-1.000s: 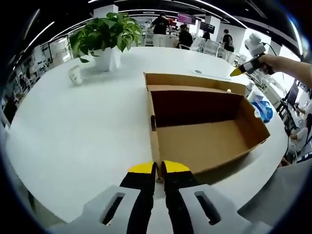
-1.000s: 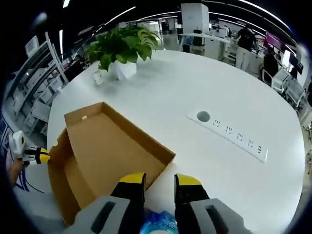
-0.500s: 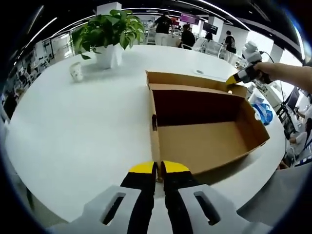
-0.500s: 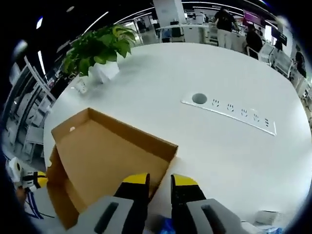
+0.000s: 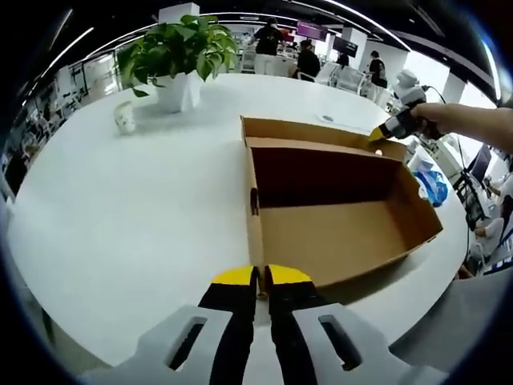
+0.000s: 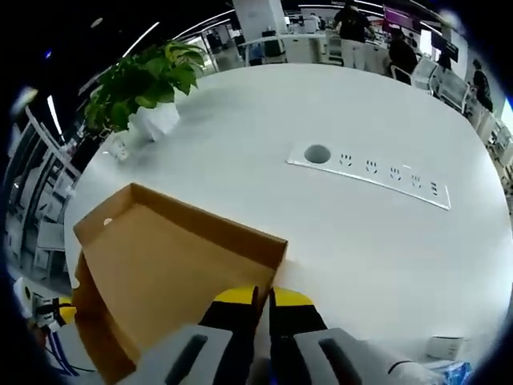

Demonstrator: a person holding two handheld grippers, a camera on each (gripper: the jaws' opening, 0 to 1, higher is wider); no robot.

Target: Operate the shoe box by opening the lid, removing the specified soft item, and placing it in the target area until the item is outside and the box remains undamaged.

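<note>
An open cardboard shoe box (image 5: 337, 233) lies empty on the white round table (image 5: 136, 216), its lid (image 5: 321, 132) folded back on the far side. My left gripper (image 5: 258, 282) is shut on the box's near corner wall. My right gripper (image 5: 377, 135), held by a hand, comes in from the right and touches the lid's far corner. In the right gripper view its jaws (image 6: 263, 298) are closed together on the lid (image 6: 176, 257) at its edge. The blue soft item (image 5: 433, 183) lies on the table outside the box, to its right.
A potted plant (image 5: 176, 56) and a small white cup (image 5: 124, 120) stand at the far left. A socket strip (image 6: 369, 167) is set into the table beyond the lid. The table edge runs close past the box's right end. People stand in the background.
My right gripper's jaws have gone from open to closed as it moved in onto the lid's edge. The left gripper and the box have stayed put.
</note>
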